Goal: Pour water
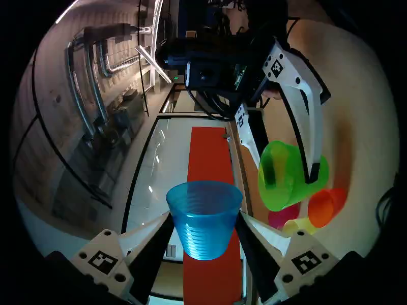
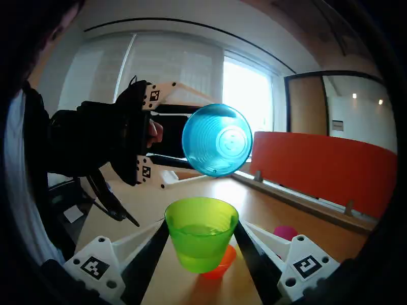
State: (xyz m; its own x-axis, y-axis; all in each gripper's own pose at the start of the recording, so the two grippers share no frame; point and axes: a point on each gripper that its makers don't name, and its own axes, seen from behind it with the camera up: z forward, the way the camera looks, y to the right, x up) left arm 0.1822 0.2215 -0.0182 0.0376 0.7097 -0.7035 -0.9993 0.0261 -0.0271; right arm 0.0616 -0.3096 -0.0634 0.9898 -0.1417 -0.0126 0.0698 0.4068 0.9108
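Blue see-through plastic cup (image 2: 217, 140) tipped on its side, mouth toward green see-through plastic cup (image 2: 202, 239) just below.
L gripper (image 1: 203, 226) clamps blue cup btwn both fingers; R gripper (image 2: 202, 246) pinches green cup, mouth up, clear liquid in lower part. Underneath, on pale wood table (image 2: 213, 189): orange cup (image 2: 221, 263), pink cup (image 2: 286, 232), yellow cup (image 1: 300, 223). Red-orange partition (image 2: 325, 168) behind.
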